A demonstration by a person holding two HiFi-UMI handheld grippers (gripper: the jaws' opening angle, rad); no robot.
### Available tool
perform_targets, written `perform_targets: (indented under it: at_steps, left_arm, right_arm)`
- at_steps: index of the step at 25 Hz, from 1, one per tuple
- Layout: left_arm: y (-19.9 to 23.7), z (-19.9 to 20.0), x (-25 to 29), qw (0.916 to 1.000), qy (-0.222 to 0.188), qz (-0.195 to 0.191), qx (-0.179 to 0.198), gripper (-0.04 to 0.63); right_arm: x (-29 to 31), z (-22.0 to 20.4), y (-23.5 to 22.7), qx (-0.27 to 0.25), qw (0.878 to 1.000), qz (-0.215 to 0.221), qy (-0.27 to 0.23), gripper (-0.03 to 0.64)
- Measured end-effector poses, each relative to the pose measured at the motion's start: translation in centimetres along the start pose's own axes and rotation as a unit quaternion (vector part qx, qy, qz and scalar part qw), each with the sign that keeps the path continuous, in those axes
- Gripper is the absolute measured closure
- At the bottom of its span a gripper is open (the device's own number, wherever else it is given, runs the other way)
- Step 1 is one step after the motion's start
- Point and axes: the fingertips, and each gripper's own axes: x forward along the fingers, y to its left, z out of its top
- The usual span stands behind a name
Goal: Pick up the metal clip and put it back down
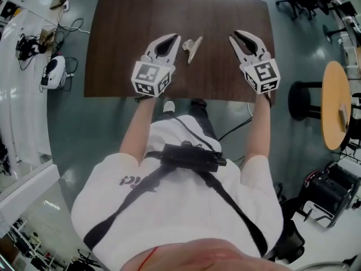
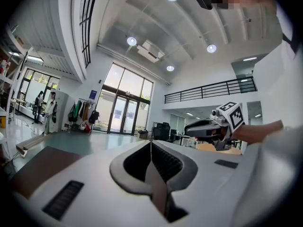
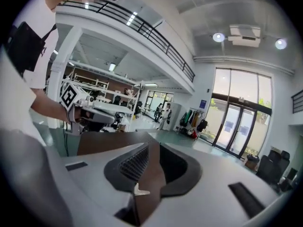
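Your forearms (image 1: 138, 126) set the clenched, empty left tool (image 1: 177, 37) and barely parted right tool (image 1: 232, 38) either side of the metal clip (image 1: 192, 47), lying free on the tabletop (image 1: 225, 10), seemingly awaiting pickup.

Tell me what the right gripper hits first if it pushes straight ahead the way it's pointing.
Probably nothing: the right gripper points forward and slightly left over bare table, toward its far edge. The metal clip lies left of that line. How high the gripper is above the table is unclear.
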Motion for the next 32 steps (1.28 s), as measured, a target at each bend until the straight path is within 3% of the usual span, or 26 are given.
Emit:
perform_targets:
  at_steps: [3, 7, 10, 13, 17, 23, 28, 32]
  left_arm:
    - [1.3, -1.0, 1.9, 0.9998, 0.008, 0.017, -0.007, 0.581]
    - [4.1, -2.6, 4.1, 0.9981, 0.024, 0.053, -0.019, 0.580]
    - [6.1, -4.1, 5.6, 0.9961, 0.035, 0.077, -0.026, 0.581]
    - [7.4, -4.9, 6.2, 0.9937, 0.048, 0.096, -0.030, 0.580]
    - [9.1, -4.7, 6.5, 0.9904, 0.066, 0.113, -0.045, 0.580]
    - [11.2, -8.0, 6.1, 0.9854, 0.092, 0.125, -0.069, 0.580]
    - [12.2, -10.7, 6.1, 0.9831, 0.111, 0.123, -0.079, 0.580]
    - [12.8, -13.3, 5.4, 0.9814, 0.125, 0.118, -0.086, 0.581]
  right_arm:
    - [3.6, -2.1, -1.2, -0.044, 0.996, 0.061, 0.043, 0.551]
    - [9.1, -4.8, -2.3, -0.116, 0.978, 0.147, 0.093, 0.518]
    - [12.8, -6.9, -2.9, -0.169, 0.955, 0.210, 0.123, 0.493]
    - [15.8, -8.2, -2.5, -0.212, 0.924, 0.281, 0.147, 0.483]
    - [18.5, -9.0, -1.1, -0.273, 0.866, 0.374, 0.186, 0.469]
    - [20.5, -13.9, 3.8, -0.333, 0.761, 0.505, 0.235, 0.469]
    - [21.2, -18.3, 7.5, -0.396, 0.668, 0.576, 0.254, 0.469]
    - [21.8, -22.2, 9.8, -0.438, 0.610, 0.602, 0.273, 0.469]
